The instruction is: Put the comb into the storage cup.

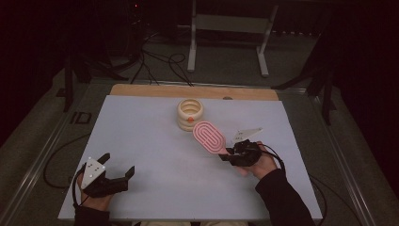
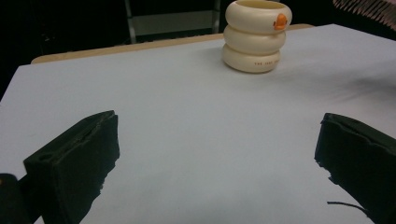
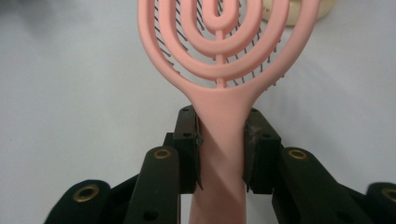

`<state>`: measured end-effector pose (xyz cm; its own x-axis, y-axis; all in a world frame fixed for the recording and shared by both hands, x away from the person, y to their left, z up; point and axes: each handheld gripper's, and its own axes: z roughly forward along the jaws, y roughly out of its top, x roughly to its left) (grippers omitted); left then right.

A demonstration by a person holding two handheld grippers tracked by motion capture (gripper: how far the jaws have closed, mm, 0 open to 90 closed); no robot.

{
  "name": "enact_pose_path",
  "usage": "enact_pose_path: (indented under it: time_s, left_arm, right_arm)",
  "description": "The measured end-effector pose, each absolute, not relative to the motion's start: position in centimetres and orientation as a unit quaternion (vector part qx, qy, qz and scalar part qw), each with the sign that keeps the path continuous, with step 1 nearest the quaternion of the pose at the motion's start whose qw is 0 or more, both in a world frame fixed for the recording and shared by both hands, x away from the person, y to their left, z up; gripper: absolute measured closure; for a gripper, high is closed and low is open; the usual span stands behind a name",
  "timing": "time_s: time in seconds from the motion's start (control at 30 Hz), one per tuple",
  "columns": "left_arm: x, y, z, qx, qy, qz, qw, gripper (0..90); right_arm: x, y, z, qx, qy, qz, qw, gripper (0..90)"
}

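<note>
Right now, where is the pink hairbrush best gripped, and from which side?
By its narrow handle, from the end away from the head, as the right gripper does: the pink hairbrush has a wide, open-ribbed, bristled head, while its plain, slim handle fits between the jaws.

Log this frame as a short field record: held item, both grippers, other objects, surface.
held item: pink plastic hairbrush with looped open head, gripped at the handle, head toward the holder
right gripper: jaws shut on the hairbrush handle, brush lifted off the table
left gripper: jaws open, nothing between them, near the table's front left
other object: cream ringed holder with an orange spot, upright, near the far edge
surface: pale blue-white tabletop with a wooden strip at the back
</note>
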<state>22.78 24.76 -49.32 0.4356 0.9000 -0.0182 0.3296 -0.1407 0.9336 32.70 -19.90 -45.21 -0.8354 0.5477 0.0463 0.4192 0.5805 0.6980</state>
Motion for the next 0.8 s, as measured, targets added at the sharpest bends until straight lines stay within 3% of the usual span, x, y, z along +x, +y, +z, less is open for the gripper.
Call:
enact_pose_path:
  time_s: [0.23,0.8]
  left_arm:
    - [22.8,24.7,-49.3,0.696,0.441,0.294,0.484,0.6]
    - [23.1,22.8,-48.0,0.702,0.437,0.263,0.497,1.0]
  right_arm:
    - [31.6,-19.7,-45.0,0.269,0.873,0.392,0.107,70.7]
    - [30.0,-20.5,-46.0,0.279,0.842,0.45,0.101,70.8]
